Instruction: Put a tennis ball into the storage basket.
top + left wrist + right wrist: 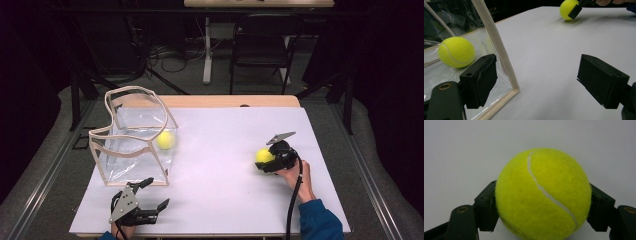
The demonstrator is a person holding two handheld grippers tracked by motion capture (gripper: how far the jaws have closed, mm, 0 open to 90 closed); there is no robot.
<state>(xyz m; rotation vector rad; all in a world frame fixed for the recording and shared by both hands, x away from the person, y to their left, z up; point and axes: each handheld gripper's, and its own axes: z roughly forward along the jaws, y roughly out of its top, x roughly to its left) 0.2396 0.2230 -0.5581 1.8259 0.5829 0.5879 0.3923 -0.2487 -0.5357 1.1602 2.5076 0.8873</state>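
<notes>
A yellow tennis ball (262, 155) (541, 195) rests on the white table sheet (220, 145) at the right, and my right gripper (261, 164) (543, 206) is shut on it, a pad pressed against each side. A second tennis ball (165, 140) (456, 52) lies inside a clear plastic bag (131, 150) with beige trim (499, 47) at the left. My left gripper (158, 192) (537, 80) stands open by the bag's near corner, nothing between its jaws. The left gripper view also catches the held ball (567, 8) far off.
The bag stands open-topped on the table's left half. Behind the table are a dark chair (262, 47), a desk leg (207, 50) and cables on the floor. A hand in a blue sleeve (320, 220) holds the right gripper near the front right edge.
</notes>
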